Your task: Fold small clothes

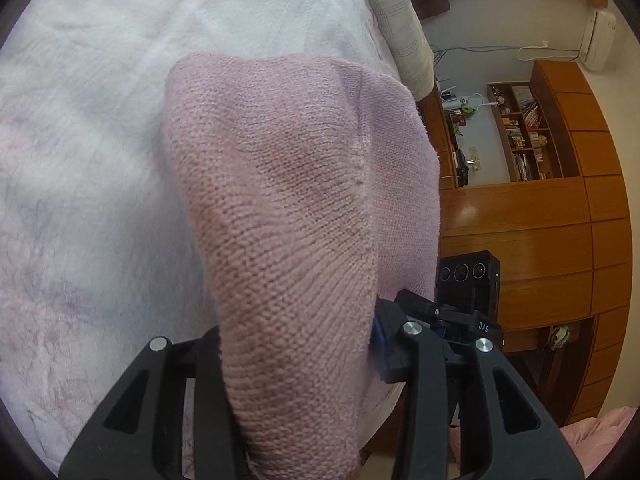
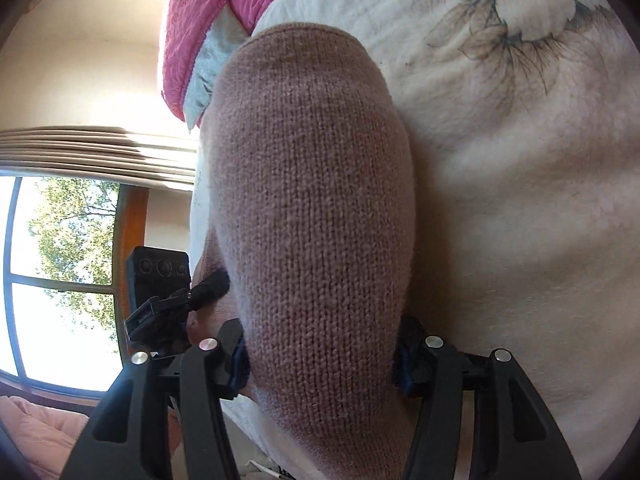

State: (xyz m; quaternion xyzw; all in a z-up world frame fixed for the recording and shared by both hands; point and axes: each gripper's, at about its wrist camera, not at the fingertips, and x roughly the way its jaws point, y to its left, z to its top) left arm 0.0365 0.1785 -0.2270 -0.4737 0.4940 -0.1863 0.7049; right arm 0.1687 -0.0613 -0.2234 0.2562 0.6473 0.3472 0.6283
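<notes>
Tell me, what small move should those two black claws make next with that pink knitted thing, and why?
Probably carry it forward and lay it over itself. The left gripper and right gripper each pinch the pink knitted garment, lifted off the white floral bedspread while its far end lies there, so a fold looks half-made.

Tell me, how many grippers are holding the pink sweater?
2. The left gripper pinches one part of the pink sweater, and the right gripper pinches another part beside it. Each shows up in the other's camera view.
</notes>
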